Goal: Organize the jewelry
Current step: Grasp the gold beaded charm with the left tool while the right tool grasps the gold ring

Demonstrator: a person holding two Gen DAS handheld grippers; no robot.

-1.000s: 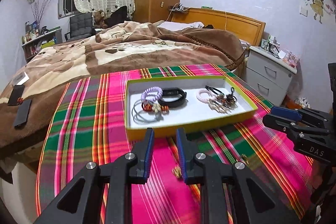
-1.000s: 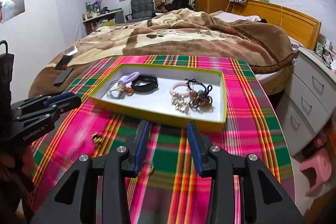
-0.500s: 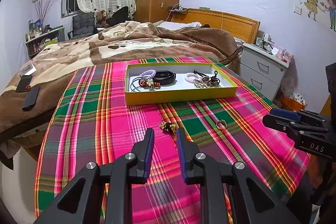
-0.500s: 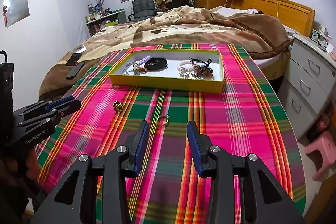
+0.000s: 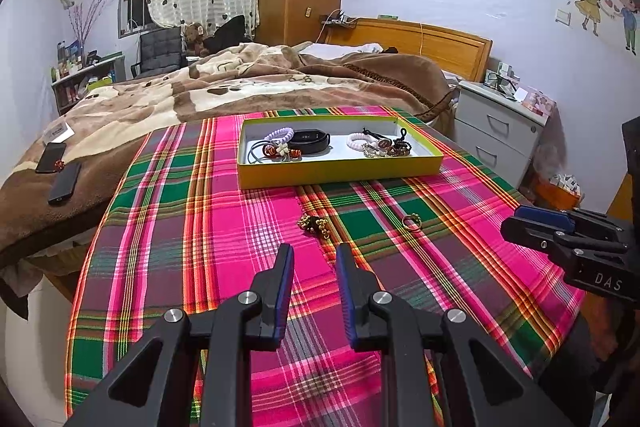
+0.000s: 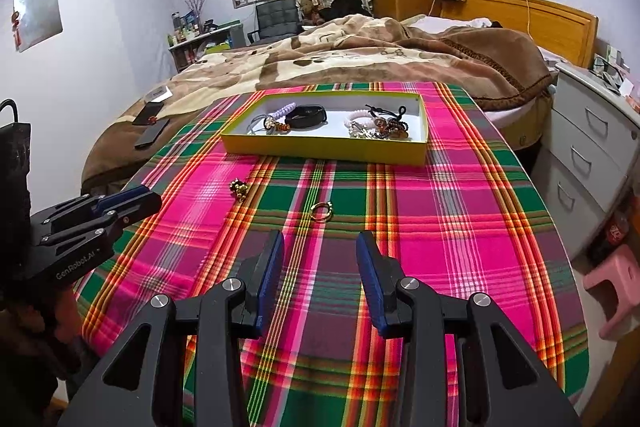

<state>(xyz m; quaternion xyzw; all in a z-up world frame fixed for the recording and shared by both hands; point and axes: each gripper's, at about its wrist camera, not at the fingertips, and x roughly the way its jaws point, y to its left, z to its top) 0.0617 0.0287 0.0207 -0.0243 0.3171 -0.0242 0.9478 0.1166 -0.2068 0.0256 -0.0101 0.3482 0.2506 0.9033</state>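
A yellow-rimmed tray (image 5: 340, 173) (image 6: 320, 149) sits at the far end of the plaid cloth. It holds a lilac coil band (image 5: 278, 135), a black wristband (image 5: 312, 139), a pink coil band (image 5: 356, 139) and beaded pieces. A gold bead cluster (image 5: 314, 223) (image 6: 239, 187) and a gold ring (image 5: 411, 221) (image 6: 321, 209) lie loose on the cloth in front of the tray. My left gripper (image 5: 313, 259) is open and empty, just short of the cluster. My right gripper (image 6: 320, 247) is open and empty, just short of the ring.
The plaid-covered table (image 5: 200, 235) abuts a bed with a brown blanket (image 5: 240, 83). Two phones (image 5: 64, 183) lie on the blanket at left. A white nightstand (image 5: 500, 131) stands at right, a pink stool (image 6: 612, 279) beside it.
Both grippers have pulled back from the tray toward the near table edge. The loose cluster and ring now lie ahead of the fingers. The jaws stay open.
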